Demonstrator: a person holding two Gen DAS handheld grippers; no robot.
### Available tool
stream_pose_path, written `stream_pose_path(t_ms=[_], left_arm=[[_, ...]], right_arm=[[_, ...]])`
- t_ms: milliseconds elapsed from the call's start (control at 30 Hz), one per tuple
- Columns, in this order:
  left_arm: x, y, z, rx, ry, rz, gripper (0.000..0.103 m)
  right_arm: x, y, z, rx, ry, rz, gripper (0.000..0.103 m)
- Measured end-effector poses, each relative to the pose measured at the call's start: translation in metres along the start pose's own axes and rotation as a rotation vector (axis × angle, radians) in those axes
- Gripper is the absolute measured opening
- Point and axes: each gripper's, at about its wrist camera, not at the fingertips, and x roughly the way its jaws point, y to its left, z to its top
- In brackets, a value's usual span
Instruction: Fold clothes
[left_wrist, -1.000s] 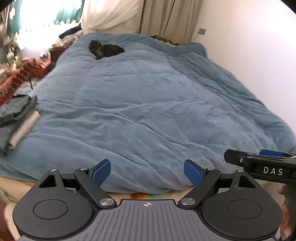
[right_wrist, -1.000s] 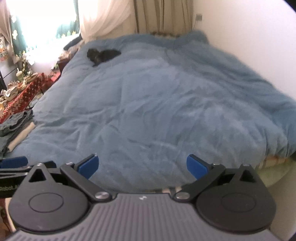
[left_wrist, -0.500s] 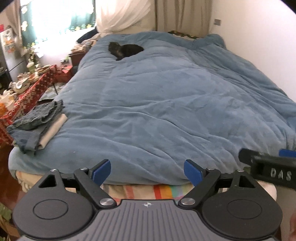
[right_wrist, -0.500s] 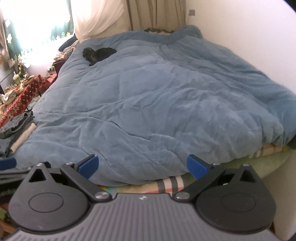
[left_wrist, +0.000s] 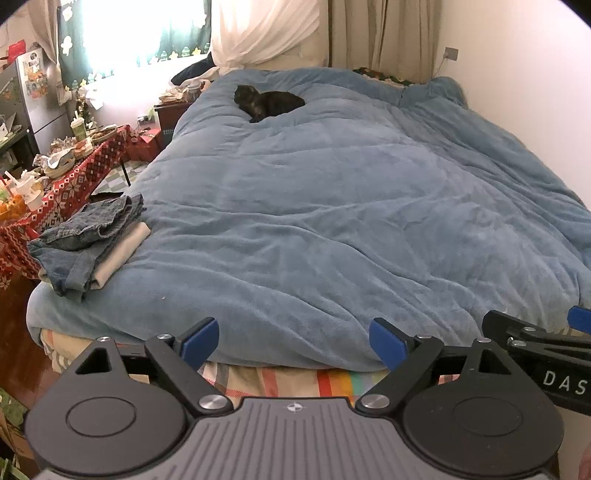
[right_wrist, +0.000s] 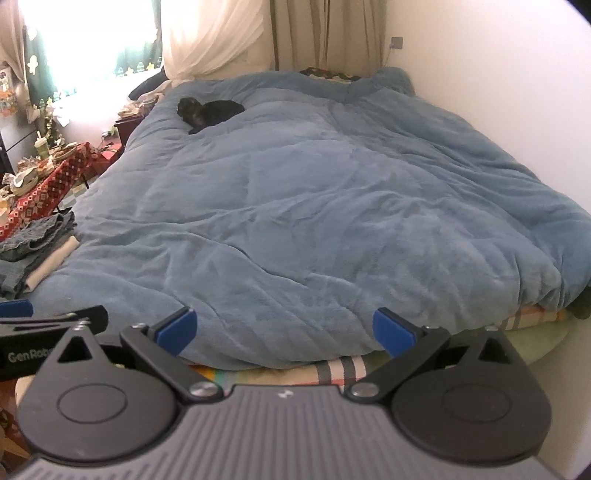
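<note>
The left gripper (left_wrist: 293, 338) is held at the foot of the bed with its blue-tipped fingers (left_wrist: 201, 334) spread wide and nothing between them. The right gripper (right_wrist: 284, 328) is held just beside it, likewise spread apart and empty, its blue pads (right_wrist: 391, 328) seen against the near edge of the blue comforter (right_wrist: 314, 206). A striped sheet (left_wrist: 291, 380) is exposed below that edge. The clothes, a stack of denim garments (left_wrist: 86, 238) laid on a folded cream piece (left_wrist: 122, 251), are found at the near left corner of the bed, well apart from both grippers. A dark cat (left_wrist: 267, 101) is seen lying at the far end of the comforter, and a table with a red patterned cloth (left_wrist: 70, 173) is placed left of the bed.
</note>
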Motion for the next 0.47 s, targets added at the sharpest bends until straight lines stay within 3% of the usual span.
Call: stream_pose_path(t_ms=[467], left_arm=[[-0.0048,-0.0022,-0.0029,0.013,-0.016,0.018,0.089]], right_arm=[[0.0012,-0.0042,0.0011,-0.003,0.005,0.013,0.102]])
